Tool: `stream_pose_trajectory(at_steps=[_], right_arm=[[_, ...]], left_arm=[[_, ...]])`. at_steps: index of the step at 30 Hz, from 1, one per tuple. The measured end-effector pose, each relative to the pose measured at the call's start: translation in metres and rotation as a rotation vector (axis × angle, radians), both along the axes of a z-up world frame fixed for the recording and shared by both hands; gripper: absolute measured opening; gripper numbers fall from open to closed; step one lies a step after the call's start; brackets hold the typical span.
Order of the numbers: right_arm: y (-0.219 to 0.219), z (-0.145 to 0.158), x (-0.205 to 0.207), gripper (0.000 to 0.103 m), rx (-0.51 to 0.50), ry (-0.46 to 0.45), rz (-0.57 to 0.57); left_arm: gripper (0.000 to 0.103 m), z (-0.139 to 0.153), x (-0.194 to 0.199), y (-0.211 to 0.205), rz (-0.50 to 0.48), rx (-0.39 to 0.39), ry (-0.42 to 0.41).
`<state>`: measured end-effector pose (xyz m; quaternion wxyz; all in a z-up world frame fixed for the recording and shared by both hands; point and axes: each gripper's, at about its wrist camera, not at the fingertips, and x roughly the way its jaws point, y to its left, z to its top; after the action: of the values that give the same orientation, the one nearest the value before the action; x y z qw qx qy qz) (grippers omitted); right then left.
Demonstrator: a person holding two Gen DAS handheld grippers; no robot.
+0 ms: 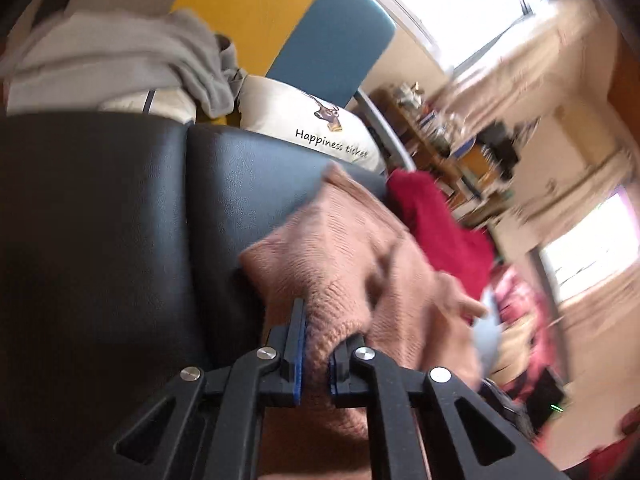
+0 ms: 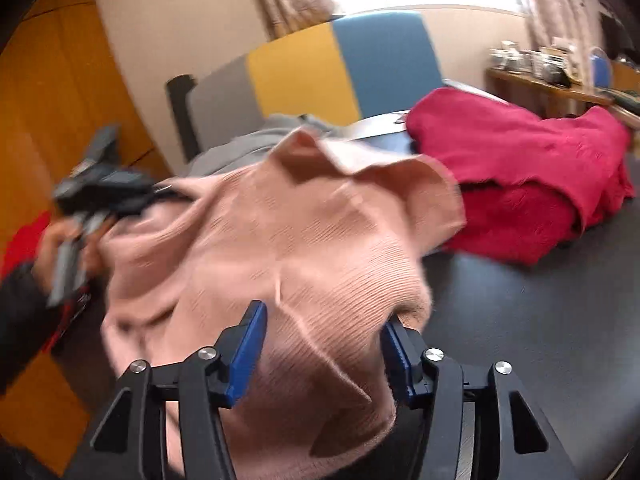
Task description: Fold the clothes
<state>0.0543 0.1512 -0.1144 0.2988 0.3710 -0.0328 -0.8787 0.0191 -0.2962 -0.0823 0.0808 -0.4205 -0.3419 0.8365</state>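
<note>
Closest to the lens on my left side is a fat fold of the pink knit sweater [image 1: 344, 264], and my left gripper [image 1: 316, 344] is clamped on it, pads squeezing the wool. On my right side, the right gripper [image 2: 324, 344] has sweater bunched between its blue pads, which stand fairly wide; it's too blurry for me to tell if they actually bite or just straddle it. The sweater is half lifted off the black padded top [image 1: 120, 220], with the red garment [image 2: 520, 184] heaped just behind it and a grey one [image 1: 120, 52] further back.

My take: get both grips on matching edges and pull the knit taut before laying it down, otherwise the fold goes lumpy.

No baskets or bins that I can see, so nothing to report there.
</note>
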Motion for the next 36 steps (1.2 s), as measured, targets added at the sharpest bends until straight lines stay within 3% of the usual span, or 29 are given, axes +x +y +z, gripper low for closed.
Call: stream_pose_trajectory(at_steps=[1, 4, 7, 10, 12, 15, 16, 17, 18, 19, 20, 25, 27, 28, 30, 31, 32, 36], right_arm=[[-0.002, 0.002, -0.014, 0.073, 0.031, -0.002, -0.021], [-0.006, 0.011, -0.042, 0.078, 0.041, -0.054, -0.025], [-0.036, 0.001, -0.050, 0.087, 0.051, -0.238, 0.161], [-0.039, -0.013, -0.008, 0.066, 0.052, -0.315, 0.293], [-0.033, -0.010, 0.025, 0.066, 0.035, -0.325, 0.411], [0.002, 0.006, 0.036, 0.065, -0.065, -0.369, 0.357], [0.016, 0.014, 0.035, 0.066, -0.088, -0.343, 0.315], [0.029, 0.022, 0.032, 0.073, -0.102, -0.311, 0.273], [0.035, 0.029, 0.024, 0.080, -0.084, -0.258, 0.230], [0.035, 0.037, 0.012, 0.098, -0.054, -0.201, 0.189], [0.034, 0.044, 0.000, 0.102, -0.024, -0.145, 0.149], [0.005, 0.056, -0.064, 0.102, 0.054, 0.013, 0.101], [-0.006, 0.049, -0.082, 0.102, 0.084, -0.006, 0.111], [-0.008, 0.042, -0.089, 0.100, 0.088, -0.026, 0.127], [-0.028, 0.019, -0.112, 0.071, 0.084, -0.097, 0.136], [-0.035, 0.008, -0.122, 0.026, 0.065, -0.146, 0.137], [-0.034, 0.003, -0.123, 0.018, 0.020, -0.192, 0.136], [-0.010, 0.017, -0.099, 0.015, -0.139, -0.173, 0.115]], left_arm=[[0.007, 0.000, 0.002, -0.006, 0.017, 0.047, -0.003], [0.007, -0.002, 0.006, -0.036, 0.135, 0.131, -0.034], [0.007, -0.010, 0.001, -0.070, 0.268, 0.186, -0.050], [0.007, -0.009, 0.002, -0.099, 0.439, 0.133, -0.081], [0.005, -0.002, 0.010, -0.117, 0.522, 0.083, -0.106], [0.012, 0.015, 0.026, -0.127, 0.550, 0.001, -0.099], [0.013, 0.020, 0.029, -0.123, 0.523, -0.038, -0.095], [0.015, 0.022, 0.030, -0.116, 0.472, -0.065, -0.098], [0.017, 0.024, 0.031, -0.107, 0.419, -0.093, -0.101], [0.019, 0.023, 0.029, -0.092, 0.343, -0.132, -0.116], [0.019, 0.020, 0.025, -0.076, 0.273, -0.165, -0.126], [0.021, -0.008, 0.027, 0.012, 0.001, -0.212, -0.140], [0.021, -0.022, 0.031, 0.043, -0.079, -0.225, -0.149], [0.021, -0.029, 0.033, 0.057, -0.116, -0.231, -0.154], [0.021, -0.041, 0.036, 0.060, -0.112, -0.230, -0.164], [0.021, -0.047, 0.037, 0.060, -0.109, -0.230, -0.168], [0.021, -0.047, 0.036, 0.056, -0.100, -0.226, -0.171], [0.018, -0.046, 0.033, 0.038, -0.061, -0.211, -0.181]])
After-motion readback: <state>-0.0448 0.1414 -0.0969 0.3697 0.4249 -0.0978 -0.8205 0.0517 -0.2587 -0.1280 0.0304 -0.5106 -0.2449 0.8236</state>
